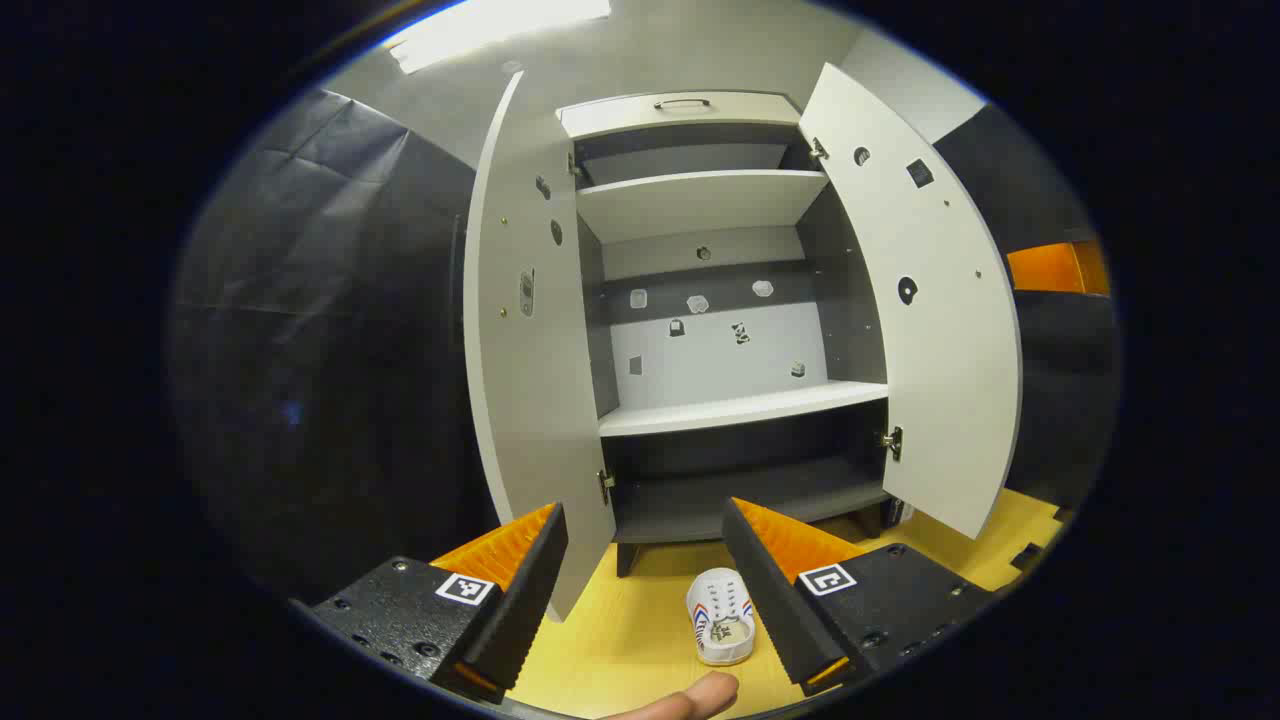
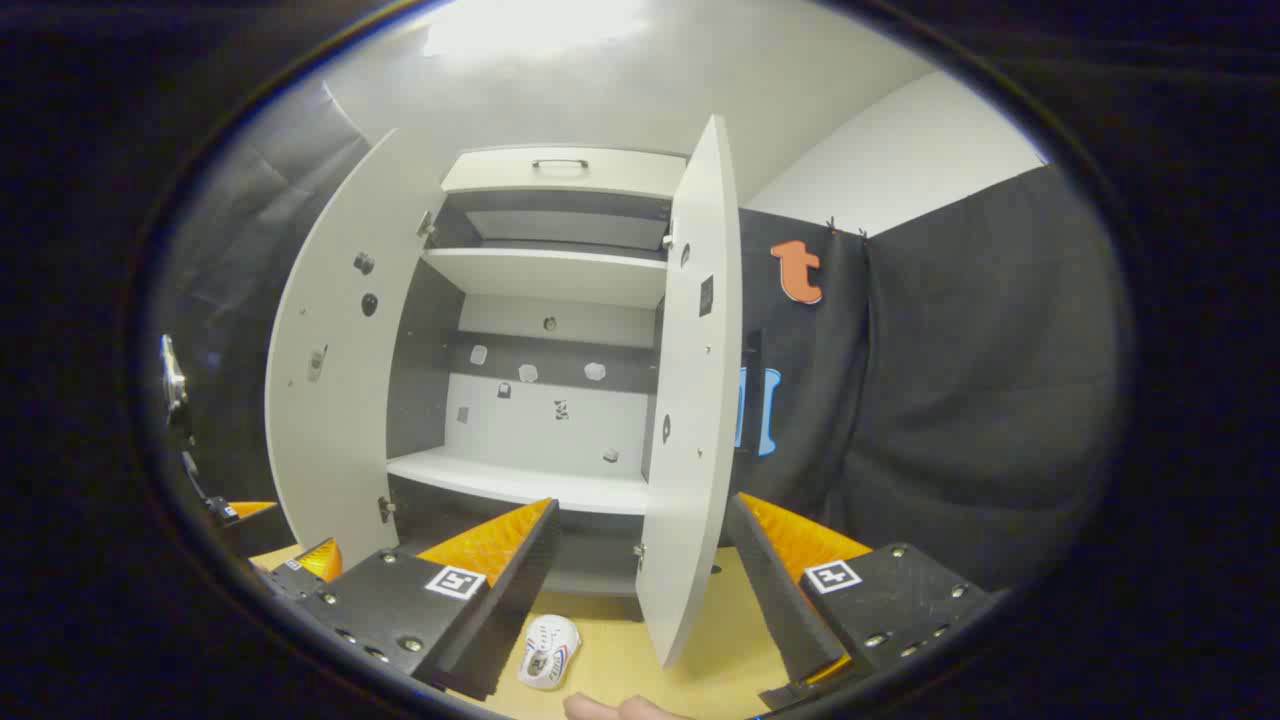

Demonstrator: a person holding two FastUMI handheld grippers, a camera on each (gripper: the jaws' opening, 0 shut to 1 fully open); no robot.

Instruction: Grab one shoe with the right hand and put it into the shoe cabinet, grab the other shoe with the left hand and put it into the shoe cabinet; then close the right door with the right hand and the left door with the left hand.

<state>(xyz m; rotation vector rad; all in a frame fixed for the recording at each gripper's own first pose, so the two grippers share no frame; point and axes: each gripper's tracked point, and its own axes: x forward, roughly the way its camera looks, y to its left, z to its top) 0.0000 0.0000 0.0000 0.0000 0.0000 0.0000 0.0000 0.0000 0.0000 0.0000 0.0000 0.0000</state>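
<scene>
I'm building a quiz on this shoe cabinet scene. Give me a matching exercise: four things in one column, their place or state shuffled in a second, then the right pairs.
Things:
1. small white shoe with red and blue stripes
2. white cabinet's left door
3. left claw
4. white top drawer with dark handle

States:
A. shut
B. swung open
C. lying on the yellow floor
D. open, holding nothing

Pairs: 1-C, 2-B, 3-D, 4-A

Both views sat low above the floor [image 1: 640, 620], facing the open shoe cabinet [image 1: 700, 200] [image 2: 550, 270] from near; right gripper view stood further right. Shared: cabinet interior.
</scene>
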